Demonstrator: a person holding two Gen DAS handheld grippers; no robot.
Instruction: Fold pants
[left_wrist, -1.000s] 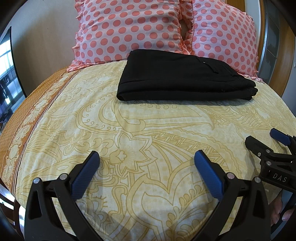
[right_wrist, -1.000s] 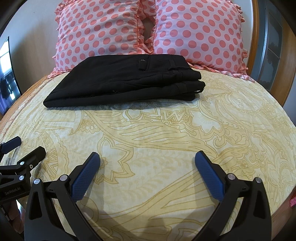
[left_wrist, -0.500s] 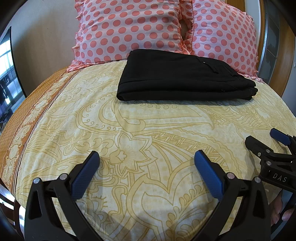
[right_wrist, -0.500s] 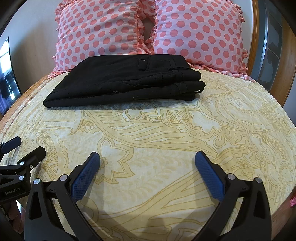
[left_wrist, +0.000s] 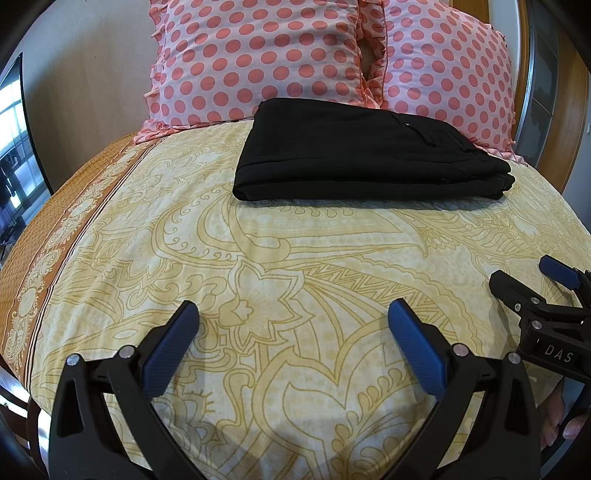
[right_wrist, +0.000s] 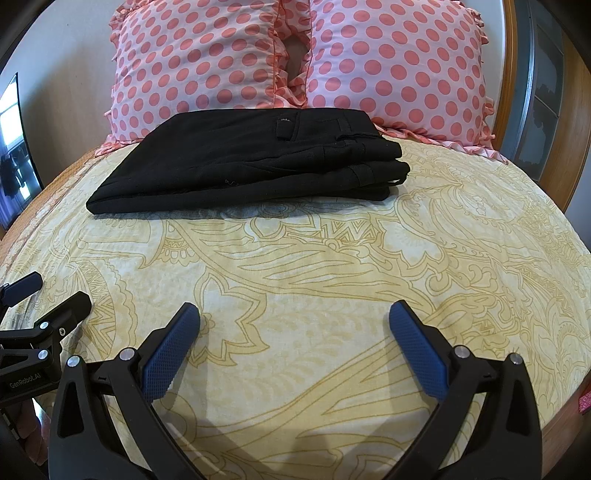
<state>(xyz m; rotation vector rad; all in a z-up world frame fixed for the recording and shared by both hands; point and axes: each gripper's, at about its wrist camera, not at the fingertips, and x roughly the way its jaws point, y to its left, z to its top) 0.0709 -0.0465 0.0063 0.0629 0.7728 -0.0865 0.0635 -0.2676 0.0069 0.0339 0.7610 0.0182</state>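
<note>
Black pants (left_wrist: 365, 155) lie folded in a flat rectangular stack at the far end of the bed, just in front of the pillows; they also show in the right wrist view (right_wrist: 251, 158). My left gripper (left_wrist: 293, 314) is open and empty, low over the yellow bedspread near the front edge, well short of the pants. My right gripper (right_wrist: 295, 315) is open and empty too, beside the left one. Each gripper shows at the edge of the other's view: the right gripper (left_wrist: 532, 277) and the left gripper (right_wrist: 48, 291).
Yellow patterned bedspread (left_wrist: 295, 251) covers the bed, with an orange border (left_wrist: 40, 243) on the left. Two pink polka-dot pillows (left_wrist: 258, 55) (left_wrist: 443, 70) stand against the headboard. A wooden frame (right_wrist: 576, 122) runs along the right.
</note>
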